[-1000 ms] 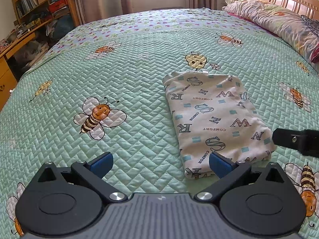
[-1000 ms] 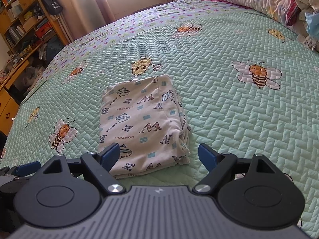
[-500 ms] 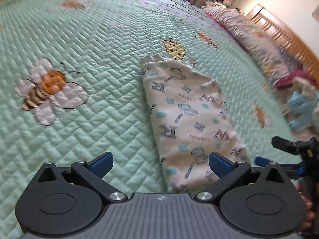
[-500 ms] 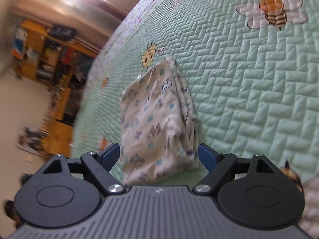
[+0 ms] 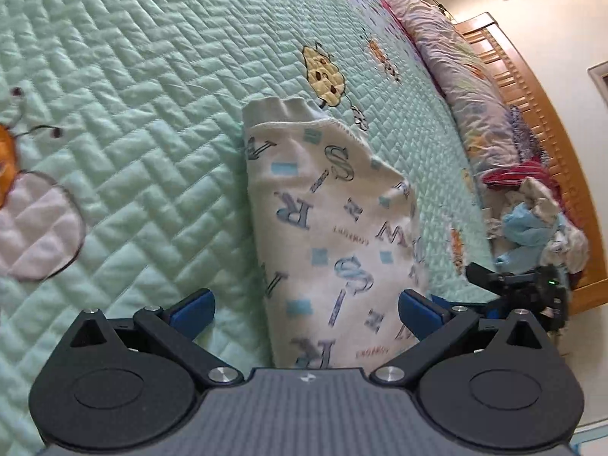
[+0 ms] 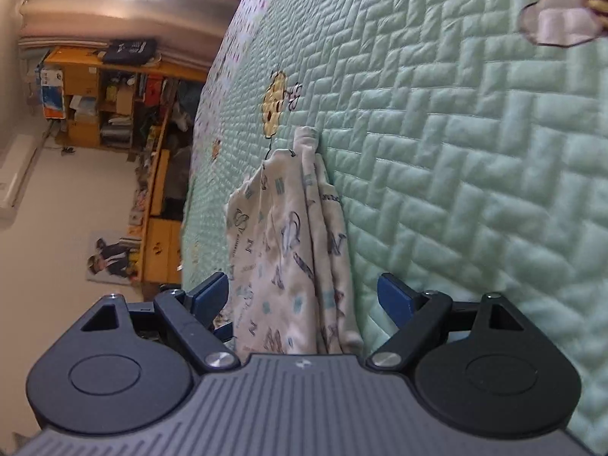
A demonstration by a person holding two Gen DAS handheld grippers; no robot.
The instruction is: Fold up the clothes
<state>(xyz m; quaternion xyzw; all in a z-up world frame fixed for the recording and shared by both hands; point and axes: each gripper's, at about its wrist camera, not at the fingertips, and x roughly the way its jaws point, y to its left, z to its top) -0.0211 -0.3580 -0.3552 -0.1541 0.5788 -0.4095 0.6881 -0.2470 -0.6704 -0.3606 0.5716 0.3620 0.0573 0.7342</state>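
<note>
Now the folded garment [image 5: 334, 235] is seen lying flat on the green quilted bed [image 5: 133, 114], its near end framed by both tools. The left tool [image 5: 306, 306] is held wide, nothing gripped; the right tool [image 6: 304, 294] is likewise spread wide, pads clear of the cloth's layered edge

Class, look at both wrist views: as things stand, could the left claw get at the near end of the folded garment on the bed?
Probably yes. The left claw is open, the folded garment lies between its fingers, untouched, and nothing blocks it. The right claw is open at the same end, alongside.
</note>
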